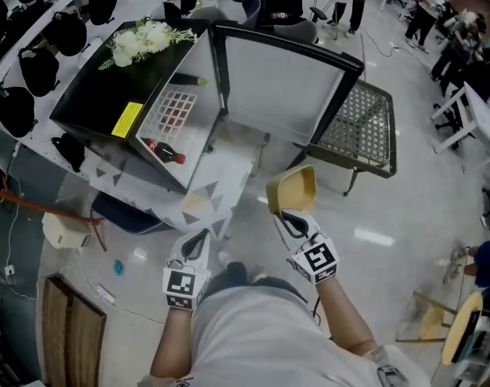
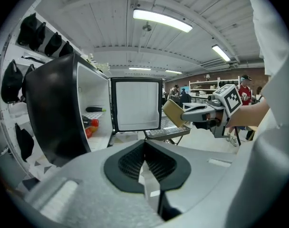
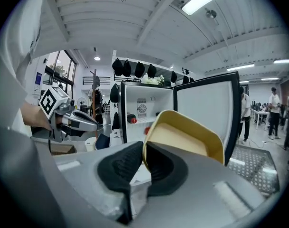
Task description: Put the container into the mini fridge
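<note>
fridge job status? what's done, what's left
Done: the mini fridge has its door wide open, and the right gripper is shut on the rim of the yellow container.
In hand: the container is held in the air in front of the opening, outside it.
Left: carry it inside, set it down, release.
The left gripper is shut and empty.

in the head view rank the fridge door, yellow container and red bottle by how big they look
1. fridge door
2. yellow container, though it is nearer the camera than the others
3. red bottle
</note>
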{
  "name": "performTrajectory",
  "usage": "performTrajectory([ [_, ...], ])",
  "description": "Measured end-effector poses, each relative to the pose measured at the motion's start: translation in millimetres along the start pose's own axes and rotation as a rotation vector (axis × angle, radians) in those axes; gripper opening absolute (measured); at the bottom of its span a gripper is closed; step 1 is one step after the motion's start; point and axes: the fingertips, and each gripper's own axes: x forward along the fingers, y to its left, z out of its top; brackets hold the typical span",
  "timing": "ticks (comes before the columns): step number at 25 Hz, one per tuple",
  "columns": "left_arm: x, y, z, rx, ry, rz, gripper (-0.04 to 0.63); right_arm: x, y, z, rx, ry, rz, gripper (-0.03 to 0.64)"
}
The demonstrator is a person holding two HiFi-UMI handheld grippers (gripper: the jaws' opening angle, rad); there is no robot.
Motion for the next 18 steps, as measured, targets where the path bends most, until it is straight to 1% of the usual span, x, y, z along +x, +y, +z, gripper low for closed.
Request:
performTrajectory([
  [3,4,24,-5,-0.019,0.009,0.039,0.009,29,-2,5,-0.025,0.018,0.033,0.025],
  [5,8,38,-9,-0.027,0.015,0.049,0.009,50,-2,9,-0.050,0.029,0.055,0.025],
  [7,12,53,-13,-0.028,0.020,0.054,0.009,72,-3,13,-0.071,0.038,0.077,0.025],
  [10,18,74,-17,-0.027,0.034,0.058,0.009,106,-4,17,-0.070,0.050,0.107,0.025],
  [13,23,92,-21,-0.042,0.041,0.054,0.009,139,-4,18,-0.085,0.070,0.129,0.025],
  [18,25,122,-28,-0.057,0.052,0.059,0.009,189,2,12,-0.161,0.123,0.177,0.025],
])
